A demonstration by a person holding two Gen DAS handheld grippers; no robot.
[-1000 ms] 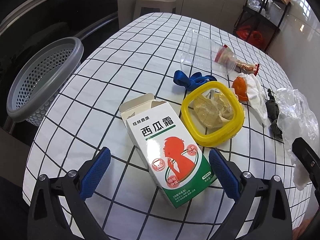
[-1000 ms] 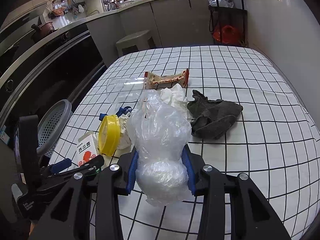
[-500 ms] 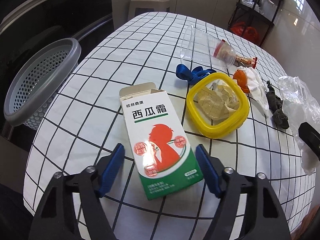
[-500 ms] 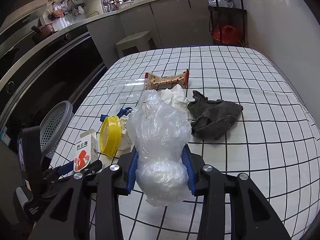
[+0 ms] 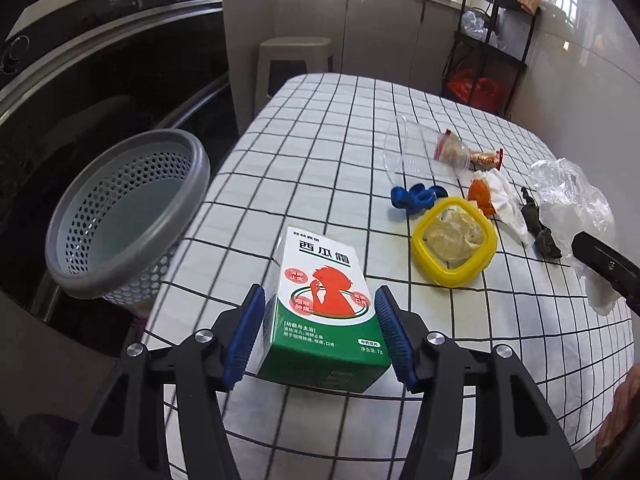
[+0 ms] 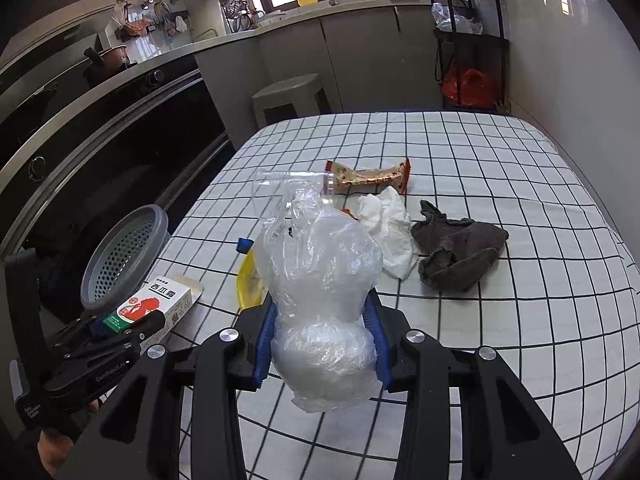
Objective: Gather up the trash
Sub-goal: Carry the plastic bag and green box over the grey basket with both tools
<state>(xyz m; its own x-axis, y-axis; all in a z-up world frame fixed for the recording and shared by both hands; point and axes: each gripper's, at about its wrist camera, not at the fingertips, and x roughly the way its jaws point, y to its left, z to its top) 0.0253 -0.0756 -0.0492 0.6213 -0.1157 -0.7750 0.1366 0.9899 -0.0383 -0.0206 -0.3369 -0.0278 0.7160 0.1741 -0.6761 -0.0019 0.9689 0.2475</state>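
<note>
The left gripper (image 5: 320,330) grasps the white-and-green medicine box (image 5: 324,304): the blue pads (image 5: 245,334) press against the box's two long sides at its green lower end, and the printed face is turned up toward the camera. The box is held near the left edge of the checked table (image 5: 320,136), its far end pointing toward the table's middle. Just off that left edge, below table level, stands the grey perforated basket (image 5: 120,216), tilted in the fisheye view and apart from the box.

The right gripper (image 6: 322,344) is clenched on a crumpled clear plastic bag (image 6: 324,280), which bulges both above and below the blue pads and hides part of the table behind it.

Remaining items lie toward the table's middle and right: a yellow lid (image 5: 454,240) holding crumpled paper, a blue strap (image 5: 414,197) just beyond it, a clear plastic cup (image 5: 420,150) on its side, a snack wrapper (image 6: 368,176), white tissue (image 6: 390,228) and a dark grey cloth (image 6: 456,250) beside the tissue.
</note>
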